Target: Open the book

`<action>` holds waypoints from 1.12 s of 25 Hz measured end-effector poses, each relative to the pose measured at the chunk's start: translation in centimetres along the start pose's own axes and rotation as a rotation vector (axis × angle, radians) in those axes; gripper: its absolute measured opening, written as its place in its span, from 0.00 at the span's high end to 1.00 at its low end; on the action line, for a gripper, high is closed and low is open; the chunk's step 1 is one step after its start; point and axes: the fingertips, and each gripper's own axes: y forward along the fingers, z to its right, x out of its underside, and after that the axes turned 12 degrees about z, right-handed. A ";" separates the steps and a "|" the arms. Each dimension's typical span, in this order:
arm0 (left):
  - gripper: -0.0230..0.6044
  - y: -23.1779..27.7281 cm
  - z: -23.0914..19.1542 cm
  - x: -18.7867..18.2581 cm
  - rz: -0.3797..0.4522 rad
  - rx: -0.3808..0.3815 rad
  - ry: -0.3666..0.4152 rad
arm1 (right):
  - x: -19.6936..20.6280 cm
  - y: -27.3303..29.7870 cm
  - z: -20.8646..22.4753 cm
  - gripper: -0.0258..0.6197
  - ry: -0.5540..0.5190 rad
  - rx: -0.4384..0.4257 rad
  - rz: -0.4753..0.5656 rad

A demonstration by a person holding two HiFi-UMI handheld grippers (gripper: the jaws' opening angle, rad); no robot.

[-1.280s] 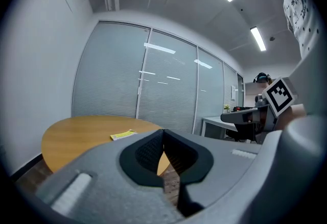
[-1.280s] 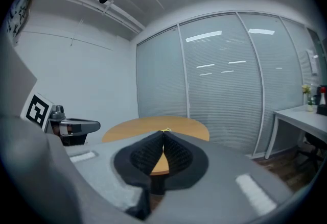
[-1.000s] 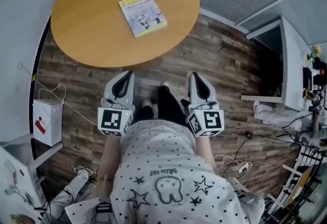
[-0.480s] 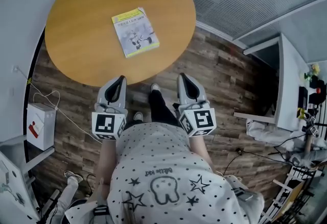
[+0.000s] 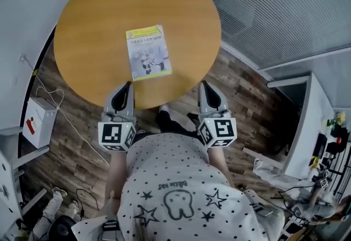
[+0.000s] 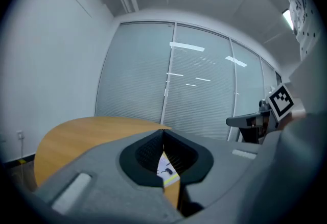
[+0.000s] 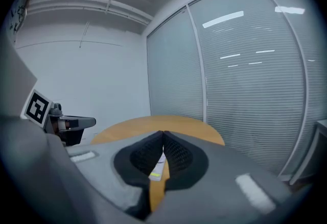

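Observation:
A closed book with a white and yellow-green cover lies flat on the round wooden table, near its front edge. My left gripper is shut and empty, its tips over the table's near edge just below the book's lower left corner. My right gripper is also shut and empty, at the table's front right rim, apart from the book. In the left gripper view a sliver of the book shows through the notch behind the closed jaws; the right gripper view shows the book the same way.
The table stands on a wood-plank floor beside a glass wall with blinds. A white box with a cable lies on the floor at left. A white desk with clutter stands at right. A person's shoes show at lower left.
The person has stepped up to the table. Both grippers have moved forward from above the floor to the table's near edge, still shut. The book now lies closer to them.

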 end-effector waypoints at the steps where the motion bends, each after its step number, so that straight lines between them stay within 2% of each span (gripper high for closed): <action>1: 0.95 0.8 0.1 0.0 0.008 -0.018 -0.011 | 0.0 0.6 0.7 0.95 0.001 -0.007 -0.001; 6: 0.95 4.3 0.6 -0.2 0.019 -0.076 0.018 | -0.1 3.4 3.5 0.95 0.003 -0.063 0.009; 12: 0.95 6.1 -0.4 -0.3 0.047 -0.179 0.039 | 0.3 6.3 5.3 0.95 0.019 -0.137 0.021; 22: 0.95 5.7 -0.5 0.2 0.043 -0.255 0.039 | 1.1 7.5 5.8 0.95 0.036 -0.203 0.004; 28: 0.95 5.2 0.2 0.0 0.052 -0.257 0.039 | 1.2 6.9 6.0 0.95 0.042 -0.207 0.007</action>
